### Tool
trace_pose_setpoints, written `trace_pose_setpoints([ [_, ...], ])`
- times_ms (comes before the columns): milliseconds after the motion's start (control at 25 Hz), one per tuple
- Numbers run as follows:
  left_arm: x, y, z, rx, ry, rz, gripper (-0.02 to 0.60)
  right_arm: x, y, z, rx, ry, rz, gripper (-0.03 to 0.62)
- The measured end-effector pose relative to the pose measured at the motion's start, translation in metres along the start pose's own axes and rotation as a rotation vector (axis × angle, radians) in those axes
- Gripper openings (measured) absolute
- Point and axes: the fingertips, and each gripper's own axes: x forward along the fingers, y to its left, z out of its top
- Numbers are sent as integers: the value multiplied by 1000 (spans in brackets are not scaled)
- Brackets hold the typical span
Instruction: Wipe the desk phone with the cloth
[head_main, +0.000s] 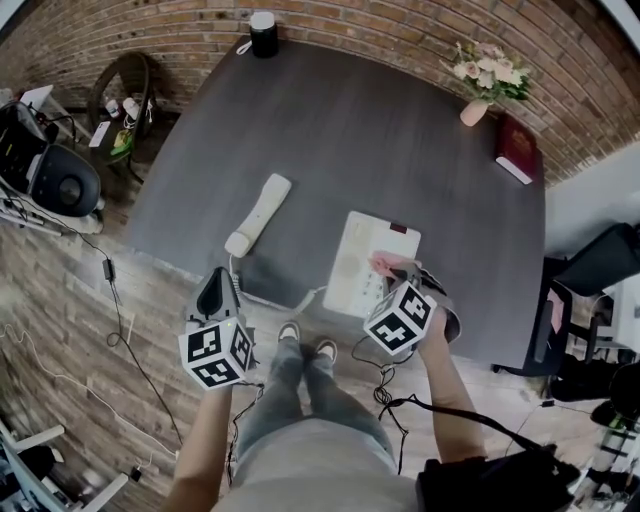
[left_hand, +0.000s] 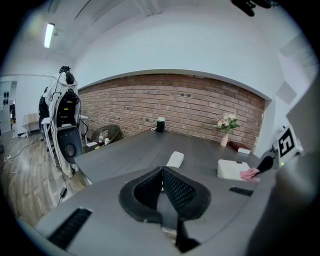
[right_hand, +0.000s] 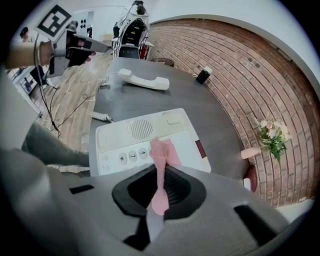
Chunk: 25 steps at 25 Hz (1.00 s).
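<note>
Phone lies at the near edge of the surface, toward its right. The right gripper has its jaws clamped on a pink cloth, whose free end rests on the keys, seemingly so a wipe can run across the face. The left gripper hangs off the near edge with its jaws together and nothing in them, likely to stay clear of the strokes. Farther in, the handset lies off its cradle toward the left edge, leaving the phone's top bare for wiping.
</note>
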Motion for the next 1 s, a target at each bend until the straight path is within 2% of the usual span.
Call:
trace_pose_setpoints([
  [1000,-15,-8,-16,33,17,-42,5,-10,54,-17,19,10,52,17],
])
